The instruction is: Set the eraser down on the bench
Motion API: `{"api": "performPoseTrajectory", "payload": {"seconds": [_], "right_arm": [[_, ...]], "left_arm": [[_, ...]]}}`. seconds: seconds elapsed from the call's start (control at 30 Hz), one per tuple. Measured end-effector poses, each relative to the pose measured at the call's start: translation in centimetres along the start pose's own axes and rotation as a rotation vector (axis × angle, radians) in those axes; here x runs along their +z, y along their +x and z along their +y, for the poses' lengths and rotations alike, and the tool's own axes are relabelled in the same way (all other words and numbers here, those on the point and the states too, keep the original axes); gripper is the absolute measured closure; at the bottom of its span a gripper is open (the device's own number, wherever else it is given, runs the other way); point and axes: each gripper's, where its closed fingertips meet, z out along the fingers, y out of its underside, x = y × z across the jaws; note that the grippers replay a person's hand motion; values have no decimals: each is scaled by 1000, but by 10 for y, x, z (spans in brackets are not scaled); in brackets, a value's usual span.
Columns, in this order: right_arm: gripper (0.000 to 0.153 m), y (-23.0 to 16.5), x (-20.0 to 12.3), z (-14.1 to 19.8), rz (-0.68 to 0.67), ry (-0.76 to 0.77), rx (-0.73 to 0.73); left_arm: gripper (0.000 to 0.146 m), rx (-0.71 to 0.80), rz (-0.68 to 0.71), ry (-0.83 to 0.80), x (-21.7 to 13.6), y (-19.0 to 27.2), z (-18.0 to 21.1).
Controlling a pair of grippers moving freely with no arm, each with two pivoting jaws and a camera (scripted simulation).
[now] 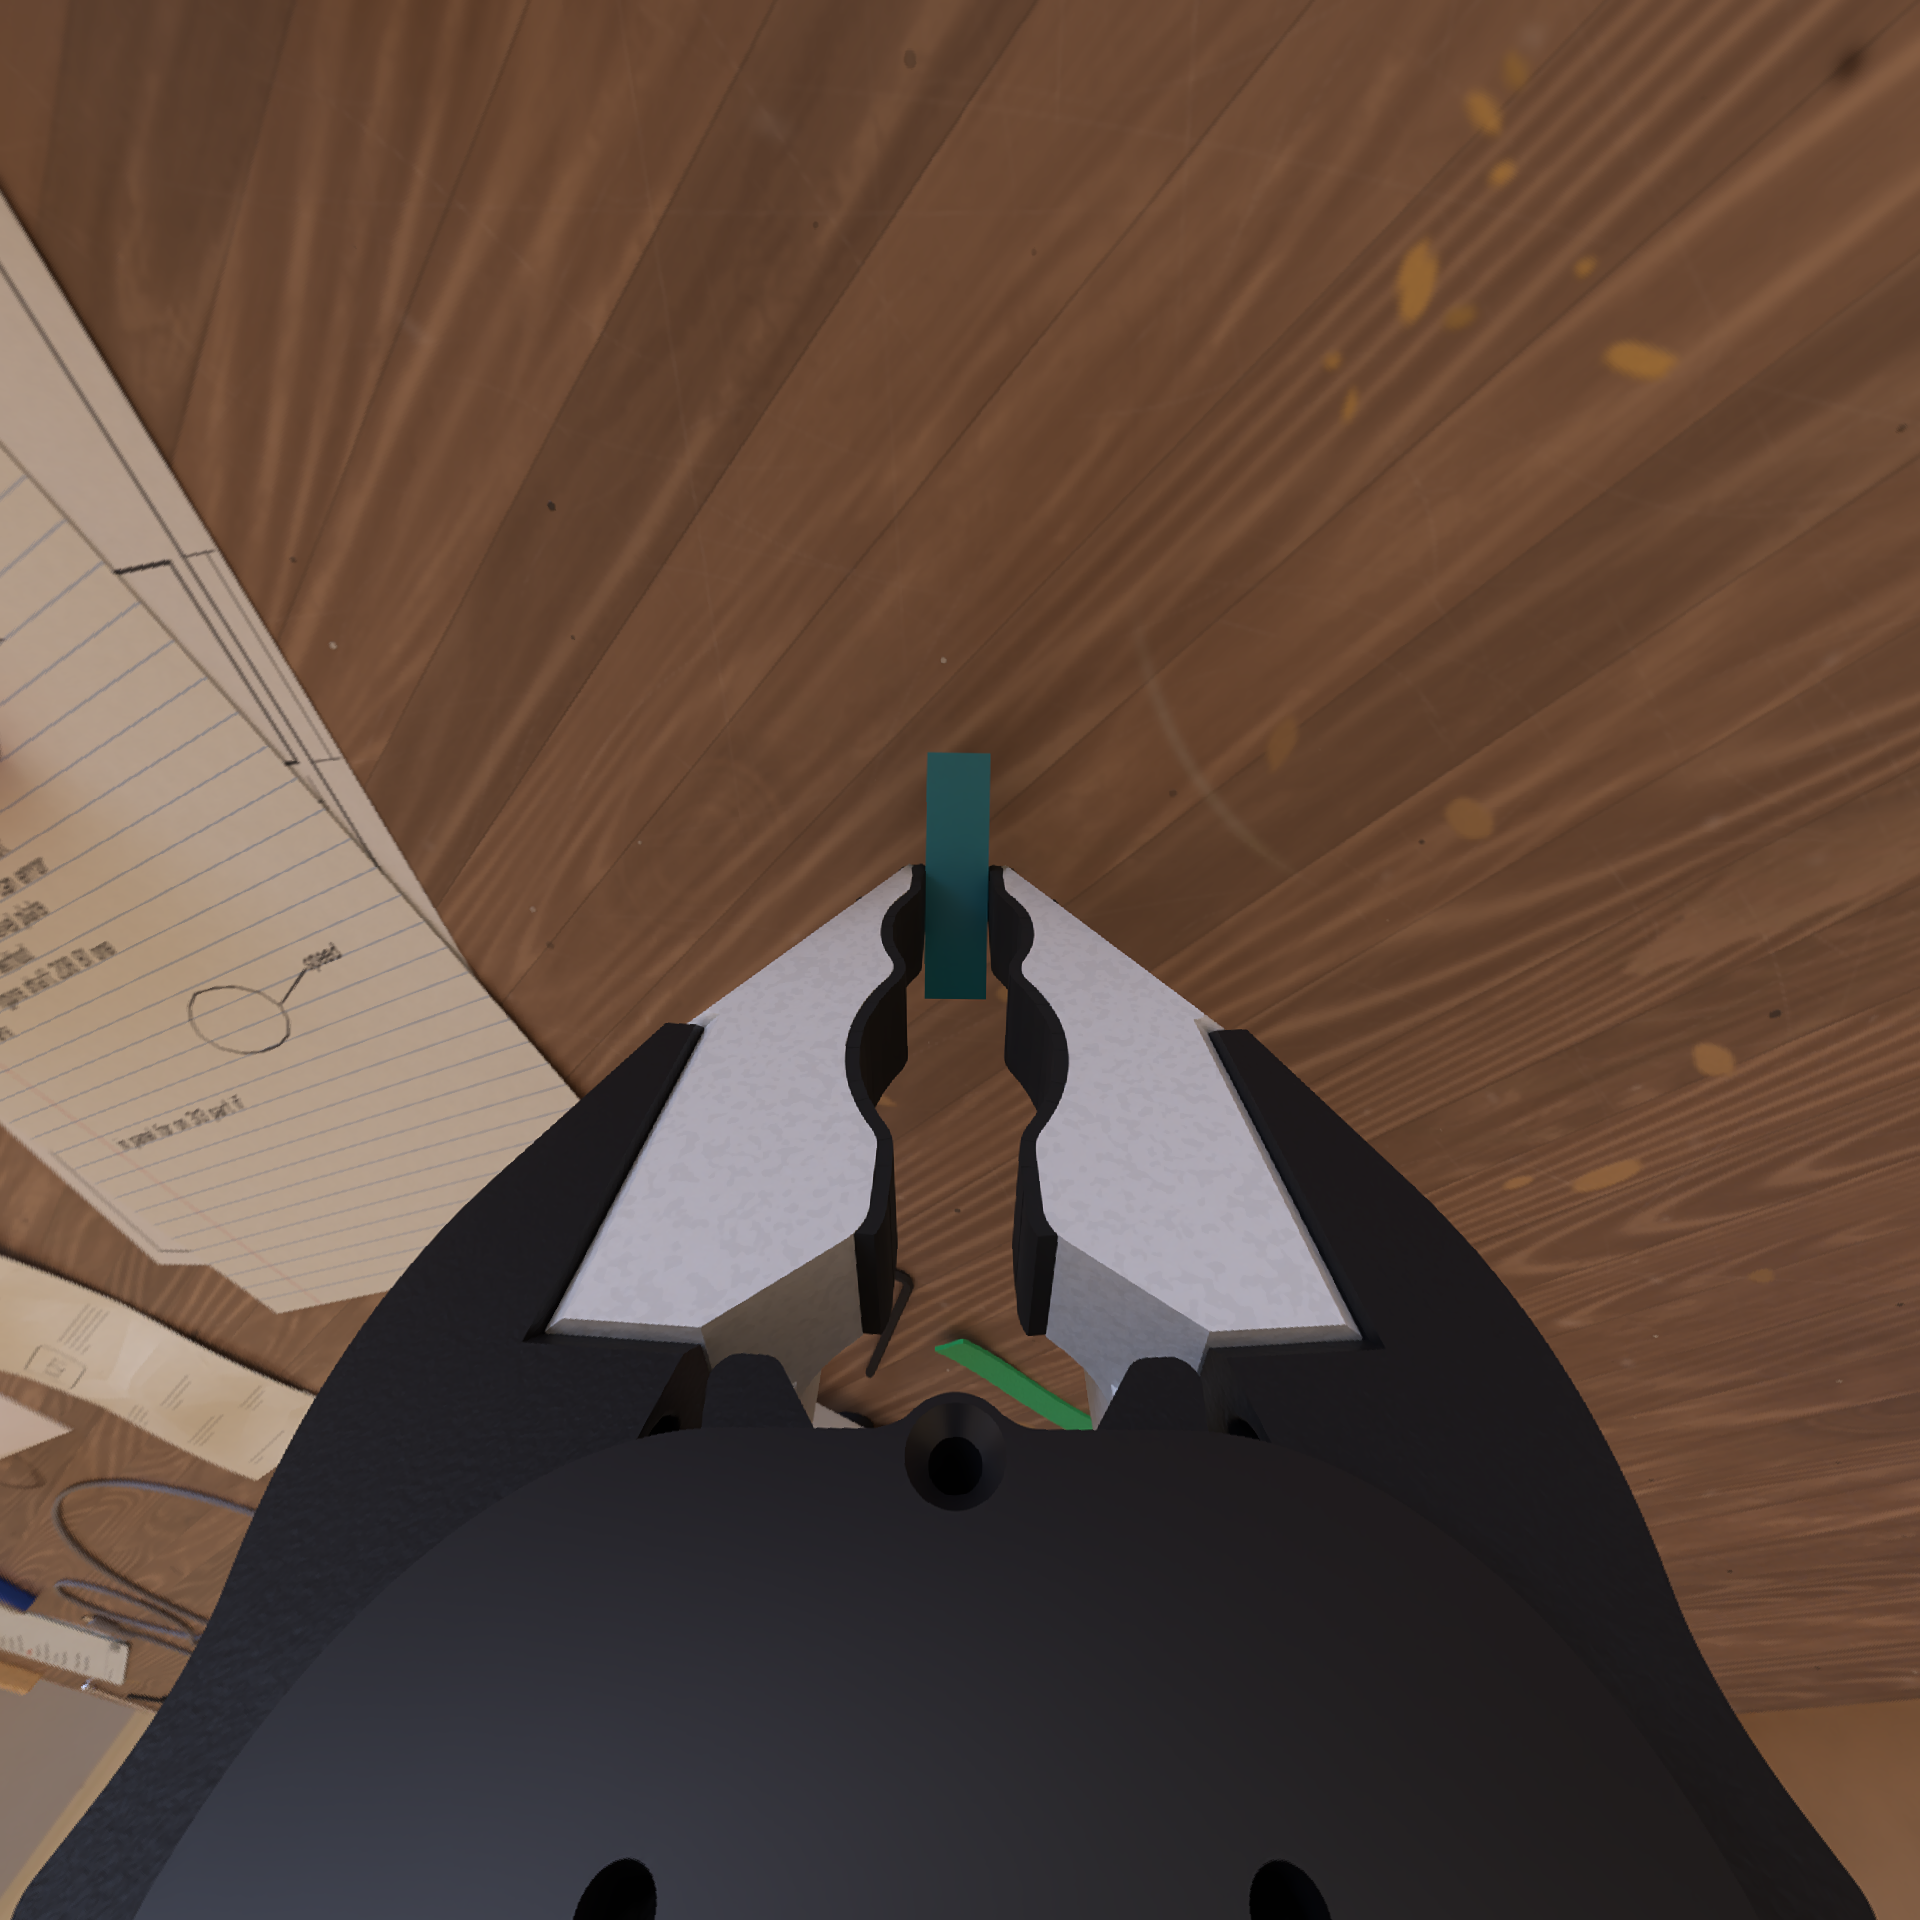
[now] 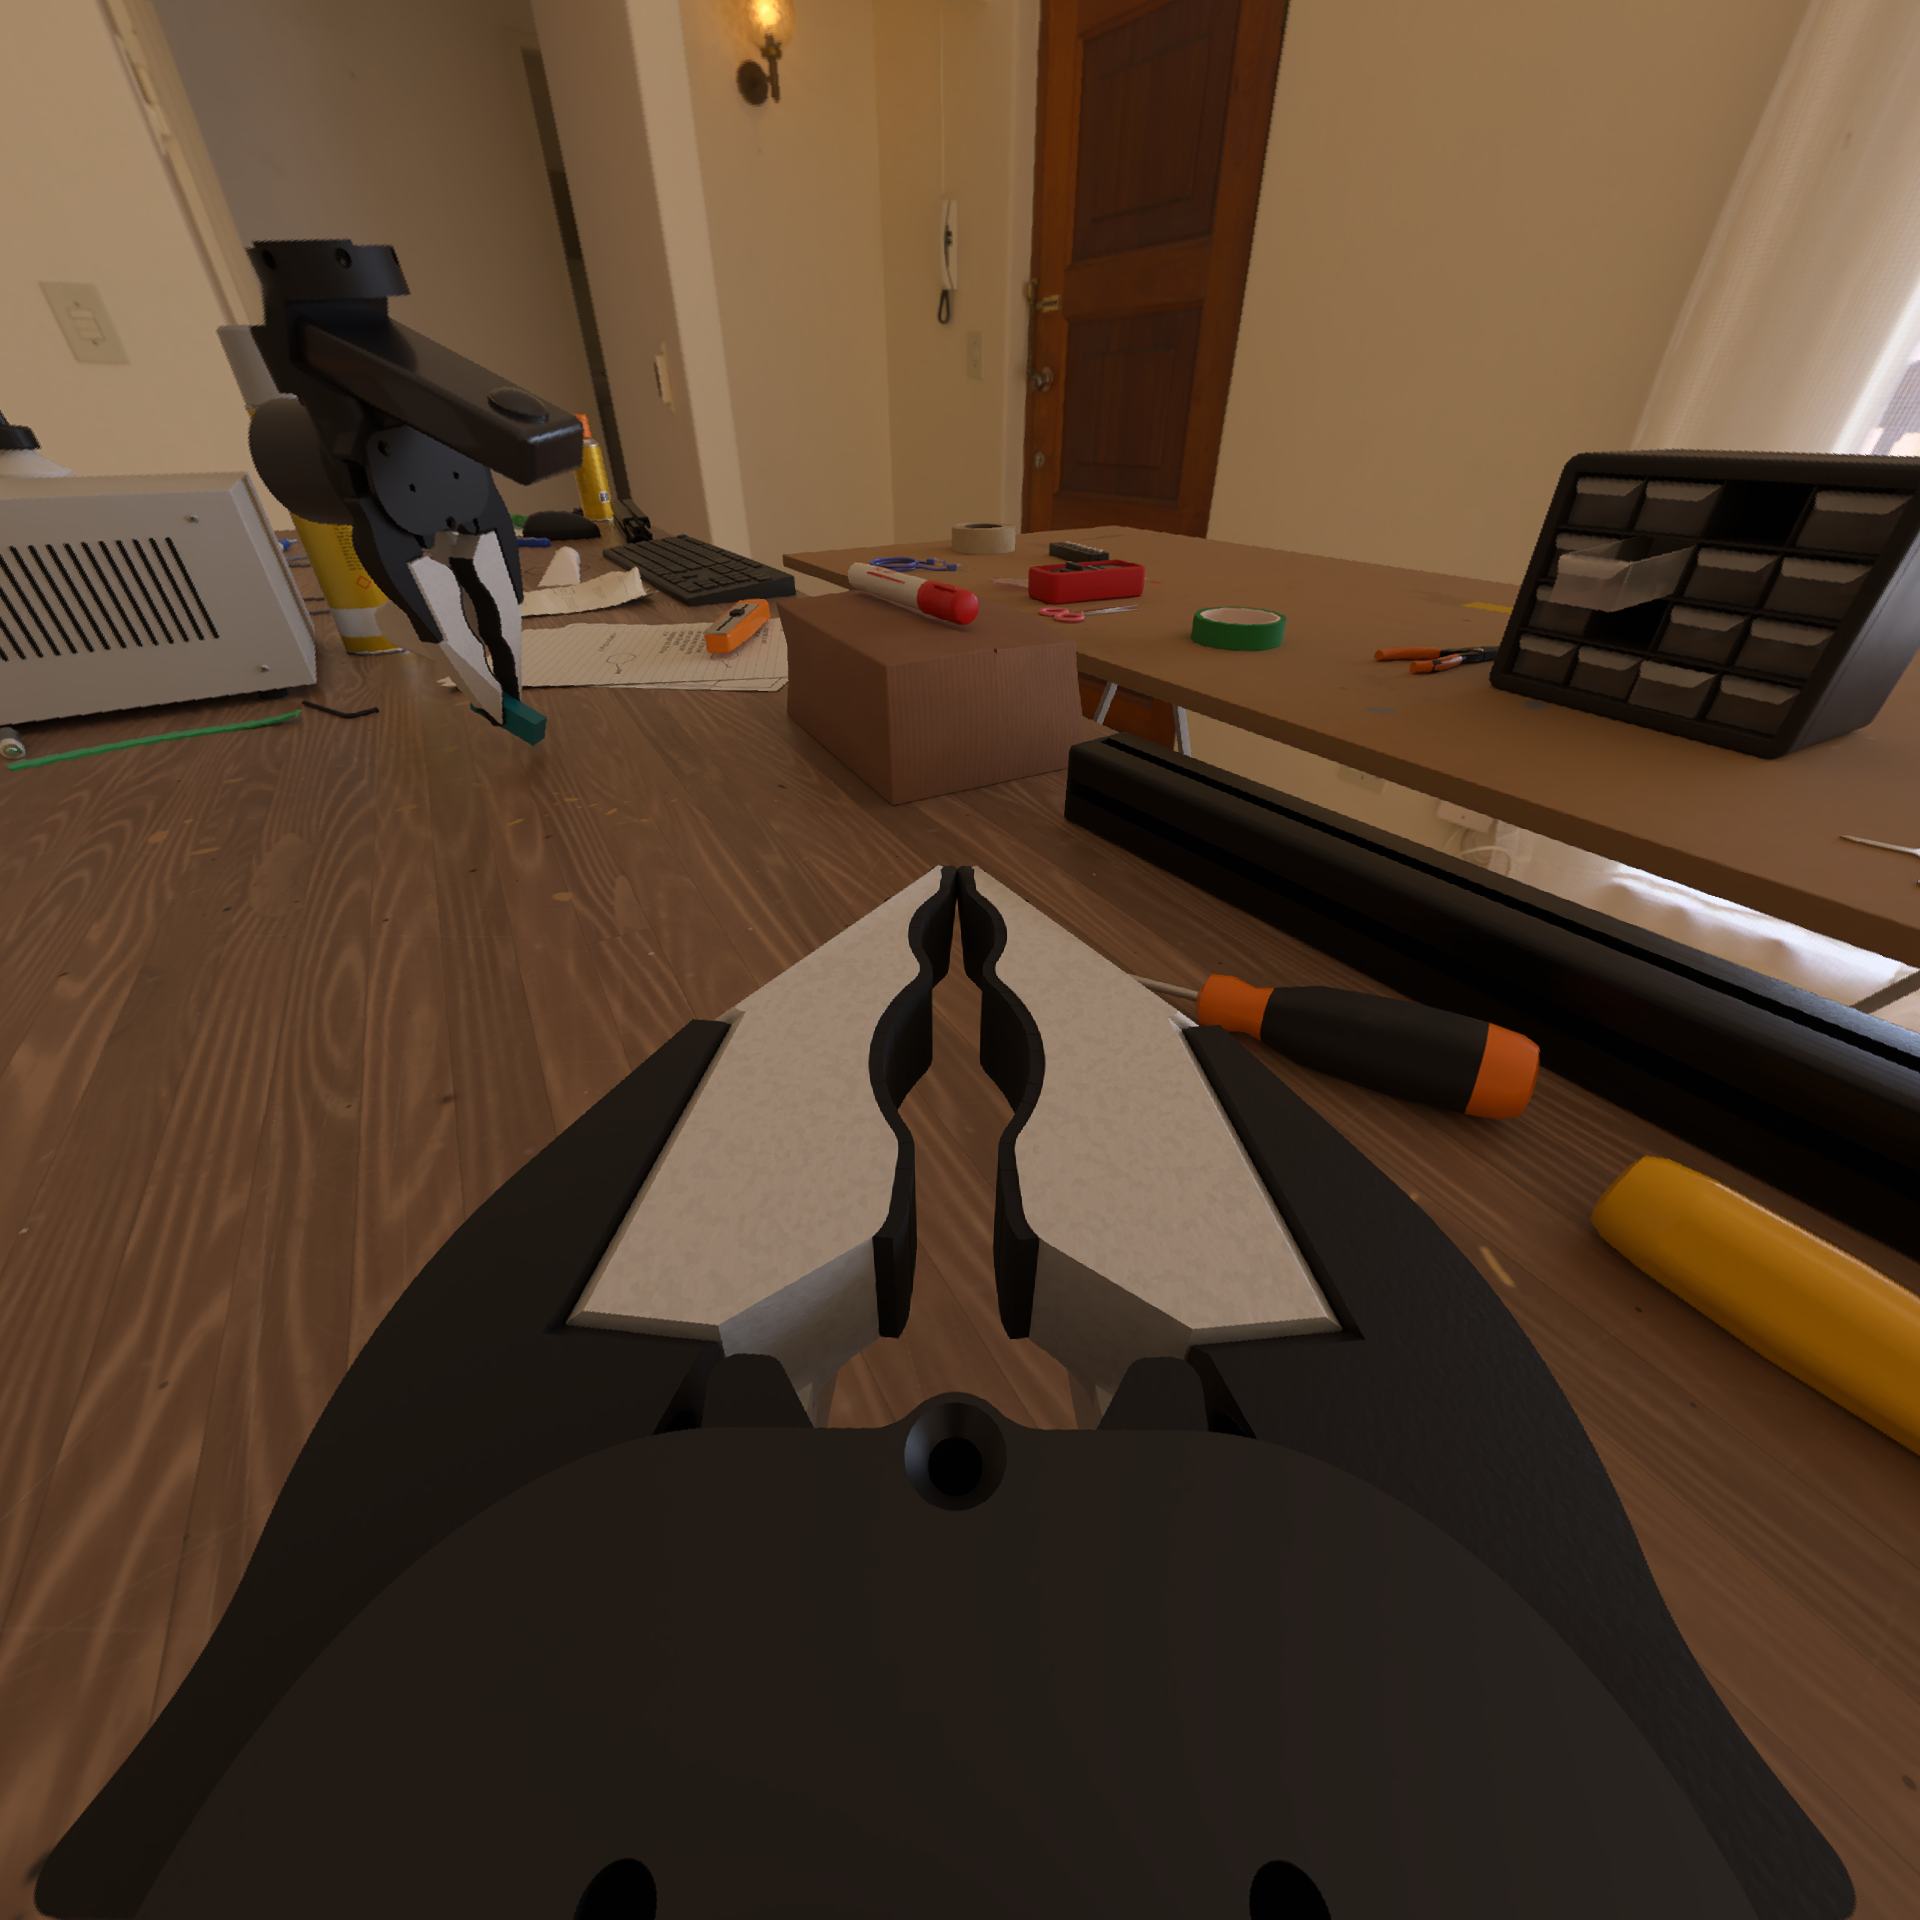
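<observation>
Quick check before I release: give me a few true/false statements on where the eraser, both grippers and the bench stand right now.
1. The left gripper pinches the teal eraser at its fingers' tips. True.
2. The eraser already lies flat on the bench. False: in the right wrist view it is gripped just above the wood; contact cannot be told.
3. The right gripper carries a screwdriver. False: it is shut on nothing; the screwdriver lies on the bench beside it.
4. Lined paper lies to the left of the eraser in the left wrist view. True.
5. The green tape roll sits on the cardboard box. False: it is on the farther table.
</observation>
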Motion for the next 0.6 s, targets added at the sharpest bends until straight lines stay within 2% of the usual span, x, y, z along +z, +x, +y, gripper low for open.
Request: {"api": "performPoseTrajectory", "payload": {"seconds": [0.13,0.23,0.37,0.5,0.6], "right_arm": [[153,0,0,0,-2,1,1],[153,-1,1,0,-11,1,4],[153,-4,1,0,-21,1,-3],[153,-7,3,0,-32,0,6],[153,-5,1,-2,-18,9,8]], "left_arm": [[135,14,-38,45,-18,11,-4],[135,69,-27,140,-41,48,-28],[135,193,55,321,-63,144,-82],[135,178,215,438,-59,254,-128],[135,142,330,498,-51,306,-147]]}}
